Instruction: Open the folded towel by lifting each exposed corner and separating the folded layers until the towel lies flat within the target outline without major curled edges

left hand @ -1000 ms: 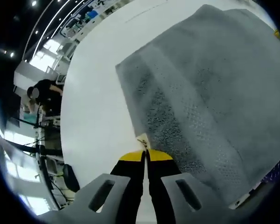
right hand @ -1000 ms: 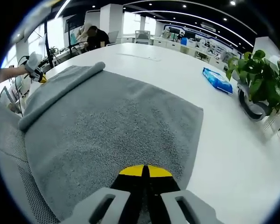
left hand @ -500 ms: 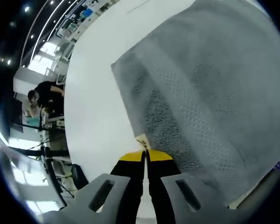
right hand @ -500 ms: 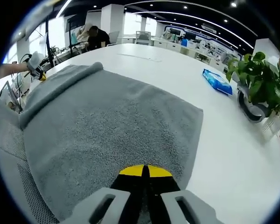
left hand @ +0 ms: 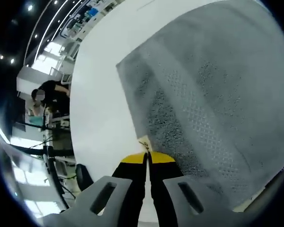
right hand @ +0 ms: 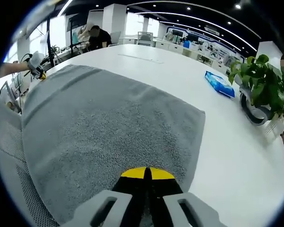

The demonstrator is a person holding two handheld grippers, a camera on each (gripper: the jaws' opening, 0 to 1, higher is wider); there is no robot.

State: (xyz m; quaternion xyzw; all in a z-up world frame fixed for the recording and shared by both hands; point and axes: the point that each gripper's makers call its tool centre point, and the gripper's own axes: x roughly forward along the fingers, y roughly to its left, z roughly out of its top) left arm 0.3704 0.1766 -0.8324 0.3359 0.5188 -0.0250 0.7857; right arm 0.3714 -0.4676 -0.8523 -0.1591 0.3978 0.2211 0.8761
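White table (right hand: 236, 142) carries the grey towel (right hand: 109, 127) spread ahead of both grippers. Left gripper (left hand: 147, 157) and right gripper (right hand: 147, 173) each pinch a towel edge. Risk: uneven release curls an edge.

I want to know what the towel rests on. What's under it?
The towel lies spread on a white table, whose bare top shows past the towel's edges in both views. Whatever sits directly beneath the cloth, including any outline, is covered.
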